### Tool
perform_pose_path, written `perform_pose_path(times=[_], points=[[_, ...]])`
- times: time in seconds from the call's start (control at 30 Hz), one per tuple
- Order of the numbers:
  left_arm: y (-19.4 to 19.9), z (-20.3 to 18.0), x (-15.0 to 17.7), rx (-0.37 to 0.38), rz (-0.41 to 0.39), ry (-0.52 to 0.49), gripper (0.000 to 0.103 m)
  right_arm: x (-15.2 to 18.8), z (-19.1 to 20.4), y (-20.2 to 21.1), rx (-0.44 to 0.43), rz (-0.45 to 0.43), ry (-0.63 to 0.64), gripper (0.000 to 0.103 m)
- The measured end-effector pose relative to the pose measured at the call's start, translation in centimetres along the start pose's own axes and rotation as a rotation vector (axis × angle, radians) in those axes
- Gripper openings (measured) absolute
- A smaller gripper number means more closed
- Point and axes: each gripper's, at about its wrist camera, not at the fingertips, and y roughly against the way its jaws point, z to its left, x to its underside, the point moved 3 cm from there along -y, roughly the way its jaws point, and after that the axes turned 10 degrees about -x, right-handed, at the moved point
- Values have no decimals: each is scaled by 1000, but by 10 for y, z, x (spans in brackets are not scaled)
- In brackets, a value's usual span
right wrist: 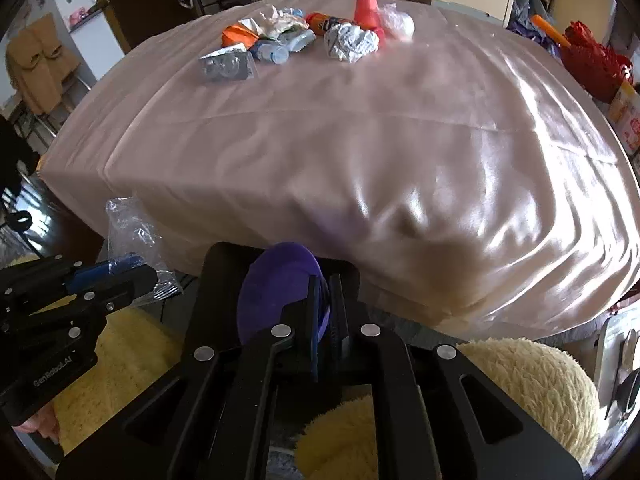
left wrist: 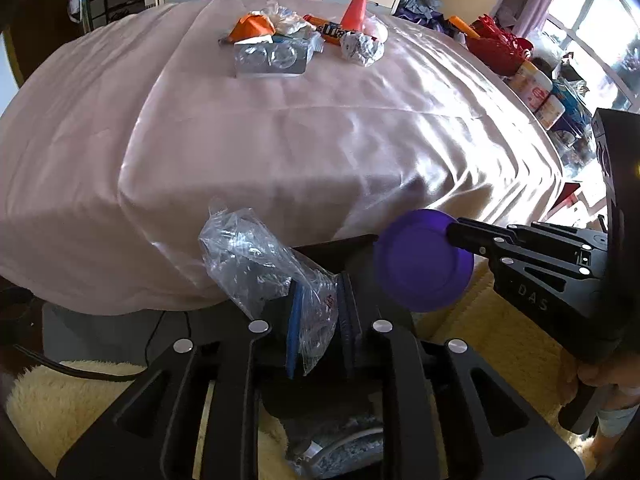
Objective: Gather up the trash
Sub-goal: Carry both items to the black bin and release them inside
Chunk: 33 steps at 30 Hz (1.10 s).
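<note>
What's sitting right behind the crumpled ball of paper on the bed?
Behind the crumpled paper ball stands the red-orange vase, with an orange snack wrapper to its left. The vase's base and part of the wrapper are covered by the ball.

L gripper (left wrist: pixel 320 312) pinches a crumpled clear plastic bag (left wrist: pixel 256 264) btwn its blue pads, just off the near edge of the pink-clothed table (left wrist: pixel 280 140). R gripper (left wrist: pixel 460 236) alongside holds a purple disc (left wrist: pixel 422 260). Trash pile (left wrist: pixel 304 40) w/ orange vase (left wrist: pixel 356 6) at far end.
</note>
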Motion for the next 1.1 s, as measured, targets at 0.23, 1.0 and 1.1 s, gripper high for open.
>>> perform_pose_path(times=[0.23,1.0,1.1], points=[[3,3,-8,-15,-20,10,48,-5,-1,1,-20,-8,-18,12],[11,-25,-2,85,-19,-74,56,-27,-21,20,-23,-81,-77,60],[11,-28,-2,109,-5,-71,84,-28,-22,21,-28,-82,-76,60]])
